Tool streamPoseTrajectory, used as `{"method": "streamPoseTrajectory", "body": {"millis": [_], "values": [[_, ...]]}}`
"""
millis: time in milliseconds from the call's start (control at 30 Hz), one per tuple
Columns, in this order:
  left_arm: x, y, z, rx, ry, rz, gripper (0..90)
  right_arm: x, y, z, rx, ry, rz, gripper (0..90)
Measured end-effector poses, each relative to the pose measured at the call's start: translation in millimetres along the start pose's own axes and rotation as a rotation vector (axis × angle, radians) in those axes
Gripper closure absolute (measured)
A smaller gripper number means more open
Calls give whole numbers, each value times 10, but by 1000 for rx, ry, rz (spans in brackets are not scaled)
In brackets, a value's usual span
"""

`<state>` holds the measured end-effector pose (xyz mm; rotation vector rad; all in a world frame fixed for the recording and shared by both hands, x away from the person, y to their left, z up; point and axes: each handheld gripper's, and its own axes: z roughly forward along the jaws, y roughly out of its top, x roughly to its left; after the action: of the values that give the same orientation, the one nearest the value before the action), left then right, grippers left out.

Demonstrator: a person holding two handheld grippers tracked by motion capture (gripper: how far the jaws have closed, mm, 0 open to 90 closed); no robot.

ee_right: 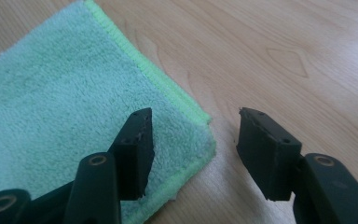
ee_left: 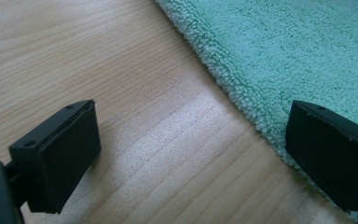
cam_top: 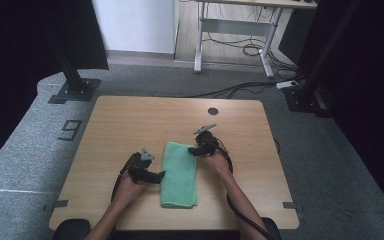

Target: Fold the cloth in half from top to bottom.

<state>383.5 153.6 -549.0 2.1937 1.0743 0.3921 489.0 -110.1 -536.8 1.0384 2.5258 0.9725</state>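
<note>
A folded green towel lies flat near the front middle of the wooden table. My left gripper is open at the towel's left edge; in the left gripper view one jaw hangs over bare wood and the other over the fluffy towel border. My right gripper is open at the towel's far right corner. In the right gripper view its jaws straddle that stitched corner of the towel, one jaw above the cloth and one above the wood. Nothing is held.
A dark round hole marks the table's far side. Black frame posts stand on the grey floor behind the table, and a desk with loose cables sits farther back.
</note>
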Motion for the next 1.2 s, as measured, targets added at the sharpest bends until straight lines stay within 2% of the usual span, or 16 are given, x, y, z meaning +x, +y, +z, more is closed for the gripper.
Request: {"method": "streamPoseTrajectory", "body": {"millis": [100, 167, 267, 333, 433, 567, 600, 633, 900, 1000, 1200], "values": [[0, 0, 0, 0, 0, 0, 34, -10, 2, 16, -4, 31, -2, 513], [0, 0, 0, 0, 0, 0, 34, -9, 2, 11, -6, 55, -13, 631], [0, 0, 1, -1, 0, -1, 34, -2, 5, 11, -4, 91, -1, 759], [3, 0, -1, 0, -3, 3, 36, -3, 15, 14, 6, 109, 19, 800], [15, 3, -6, -1, -16, 14, 43, -2, 28, 17, 17, 115, 26, 821], [3, 13, -9, -23, -60, 9, 81, 9, 40, 16, 25, 109, 23, 825], [-5, 15, -7, -18, -61, 20, 81, 12, 42, 16, 26, 105, 20, 826], [-17, 14, -2, -14, -53, 31, 80, 15, 43, 16, 26, 103, 16, 826], [-32, 10, 2, -11, -40, 37, 80, 44, 77, -29, 35, 84, -7, 832], [-33, 9, 2, -10, -38, 37, 80, 46, 109, -105, 18, 94, 0, 833], [-41, 7, 1, -12, -34, 30, 79, 112, 176, -299, -30, 113, -20, 835]]}}
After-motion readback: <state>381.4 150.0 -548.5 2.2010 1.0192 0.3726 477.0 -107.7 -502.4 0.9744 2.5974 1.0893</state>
